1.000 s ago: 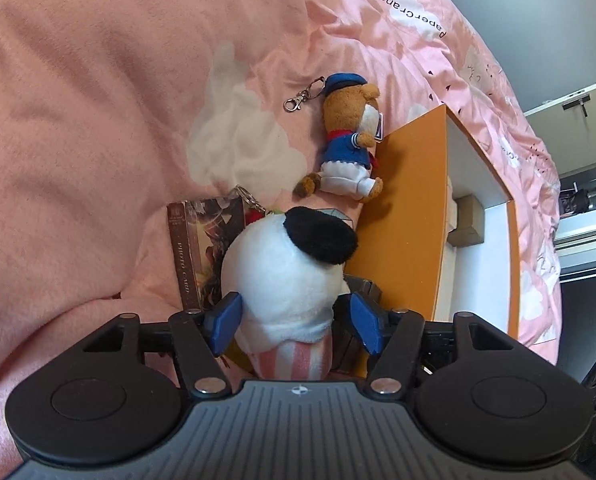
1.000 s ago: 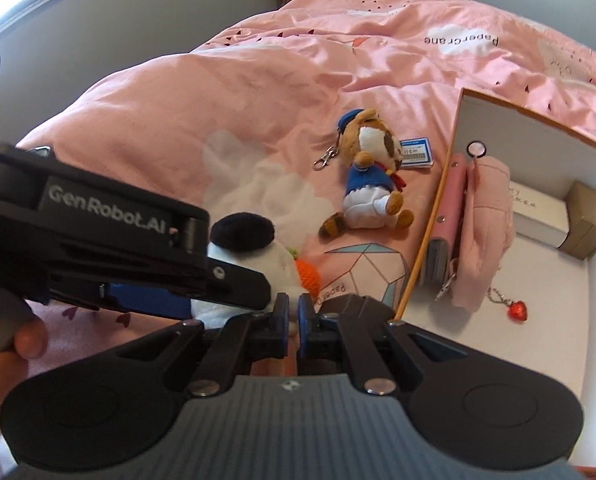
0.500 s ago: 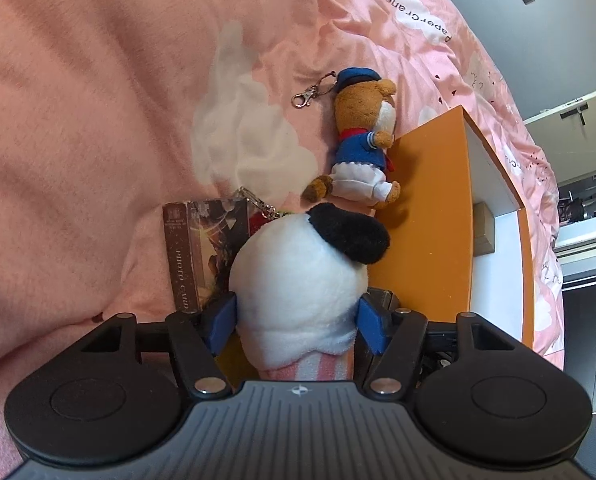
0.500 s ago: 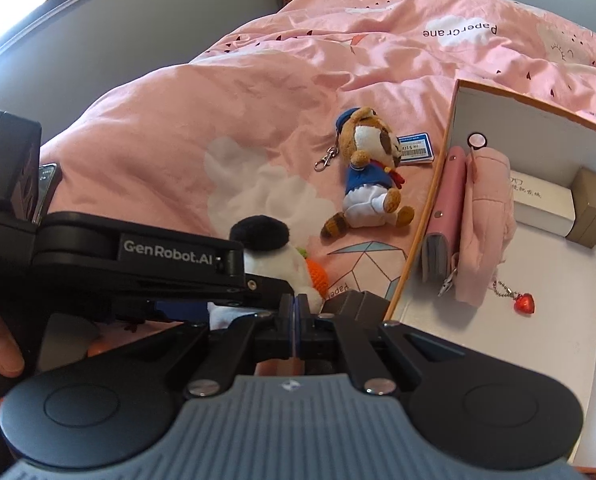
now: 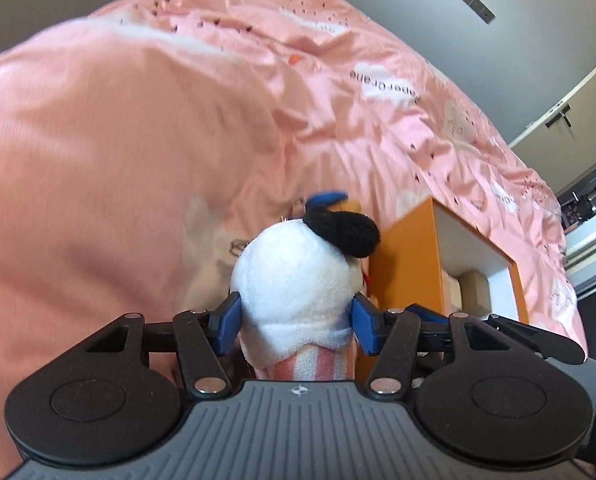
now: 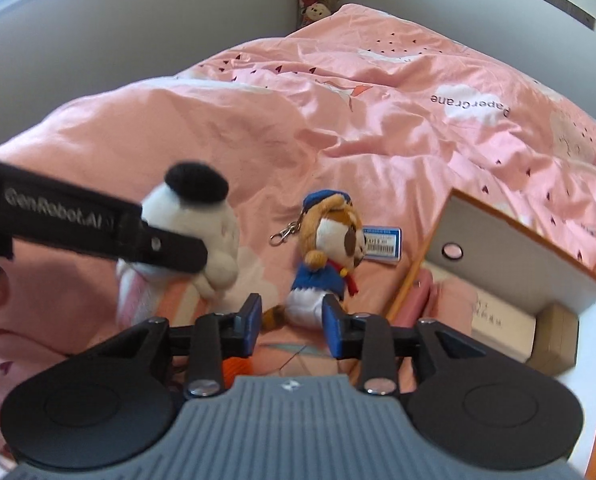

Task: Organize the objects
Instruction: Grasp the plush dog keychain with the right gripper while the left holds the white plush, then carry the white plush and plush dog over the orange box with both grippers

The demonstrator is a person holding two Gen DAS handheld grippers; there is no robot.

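My left gripper (image 5: 295,322) is shut on a white plush with a black beret (image 5: 298,272) and holds it above the pink bedding; the plush also shows in the right wrist view (image 6: 193,216). My right gripper (image 6: 291,320) is open and empty, low over a brown plush in a blue sailor suit (image 6: 326,256) that lies on the bed. An orange box with a white inside (image 6: 510,236) stands at the right; it also shows in the left wrist view (image 5: 410,264).
The box holds a pink wallet (image 6: 418,296), a white carton (image 6: 502,316) and a small brown box (image 6: 556,332). A blue card (image 6: 382,240) lies beside the sailor plush. An orange item (image 6: 237,370) sits under my right gripper. Pink duvet (image 6: 378,128) covers the bed.
My left gripper has closed on the white plush and lifted it off the bed. My right gripper has opened and moved forward over the sailor plush.
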